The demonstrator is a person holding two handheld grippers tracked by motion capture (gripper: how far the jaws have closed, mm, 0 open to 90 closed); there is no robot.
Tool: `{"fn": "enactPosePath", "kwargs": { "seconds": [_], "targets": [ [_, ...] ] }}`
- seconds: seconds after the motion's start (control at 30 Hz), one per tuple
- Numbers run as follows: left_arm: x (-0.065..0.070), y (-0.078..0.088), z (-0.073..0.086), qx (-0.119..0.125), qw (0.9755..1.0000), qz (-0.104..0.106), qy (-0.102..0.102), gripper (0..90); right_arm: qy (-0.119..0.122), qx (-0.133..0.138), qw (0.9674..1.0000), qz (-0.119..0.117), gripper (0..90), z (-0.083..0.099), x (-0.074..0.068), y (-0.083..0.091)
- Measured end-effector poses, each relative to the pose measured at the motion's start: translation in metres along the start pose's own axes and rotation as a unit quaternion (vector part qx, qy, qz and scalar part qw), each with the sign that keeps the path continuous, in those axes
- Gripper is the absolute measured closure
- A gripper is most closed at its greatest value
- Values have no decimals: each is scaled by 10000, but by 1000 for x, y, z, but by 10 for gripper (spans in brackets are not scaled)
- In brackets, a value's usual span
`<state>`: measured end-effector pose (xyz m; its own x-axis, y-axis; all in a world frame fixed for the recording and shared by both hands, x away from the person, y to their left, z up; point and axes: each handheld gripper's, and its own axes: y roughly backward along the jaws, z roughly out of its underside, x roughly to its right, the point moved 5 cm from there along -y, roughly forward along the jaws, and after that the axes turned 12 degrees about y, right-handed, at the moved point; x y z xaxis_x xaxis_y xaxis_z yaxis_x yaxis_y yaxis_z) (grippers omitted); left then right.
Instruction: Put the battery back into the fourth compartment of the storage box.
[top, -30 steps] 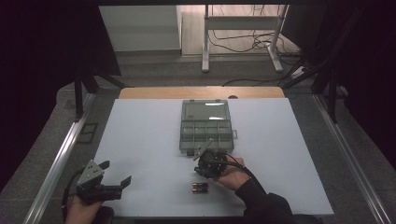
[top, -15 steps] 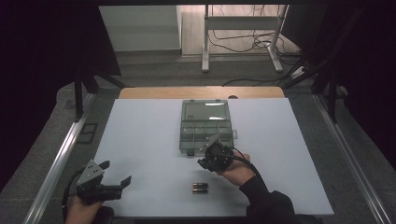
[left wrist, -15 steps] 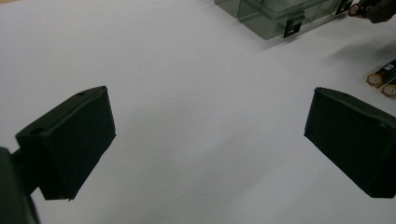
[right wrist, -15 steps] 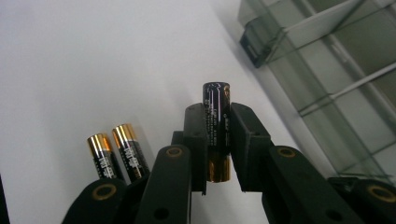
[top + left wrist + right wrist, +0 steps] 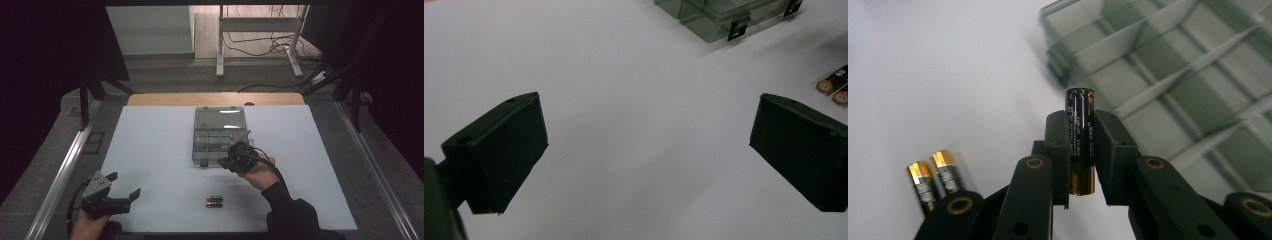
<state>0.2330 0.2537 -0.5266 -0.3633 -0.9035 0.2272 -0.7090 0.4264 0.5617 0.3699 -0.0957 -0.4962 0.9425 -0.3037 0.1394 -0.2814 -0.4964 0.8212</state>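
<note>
1. White table top [image 5: 165, 150] covers most of the high view, with dark floor and cables behind it. The right gripper [image 5: 231, 161] hangs at the near edge of the clear compartment box [image 5: 220, 131], whose lid lies open on the far side. Two batteries [image 5: 214, 201] lie on the table nearer to the person than this gripper. The left gripper [image 5: 125, 199] rests low at the left, well apart from the box and from the right gripper.

2. In the left gripper view, the jaws stand wide with only bare table between them. The box [image 5: 724, 12] is far ahead, and the two batteries [image 5: 835, 89] lie just beyond the jaw seen on the right.

3. In the right gripper view, the jaws are narrow and clamp one battery [image 5: 1079, 142] upright at its middle. The empty compartments of the box [image 5: 1193, 95] are ahead and to the right, and the two spare batteries [image 5: 935, 177] lie to the left, on the table.

4. I judge the risk is this: the battery is smooth and round, so it can slip or rotate between the pads. If it meets a divider wall, it may tilt and fall into the wrong compartment or outside the box.
</note>
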Motion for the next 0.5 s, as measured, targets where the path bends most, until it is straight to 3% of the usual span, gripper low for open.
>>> {"fn": "enactPosePath", "kwargs": {
  "seconds": [0.23, 0.5],
  "targets": [
    [0, 0, 0, 8, 10000, 4, 28, 25, -237, 158, 9994, 215, 763, 0, 23, 9],
    [0, 0, 0, 2, 10000, 12, 38, 26, -416, 158, 9981, 427, 764, 4, 45, 10]
  ]
}}
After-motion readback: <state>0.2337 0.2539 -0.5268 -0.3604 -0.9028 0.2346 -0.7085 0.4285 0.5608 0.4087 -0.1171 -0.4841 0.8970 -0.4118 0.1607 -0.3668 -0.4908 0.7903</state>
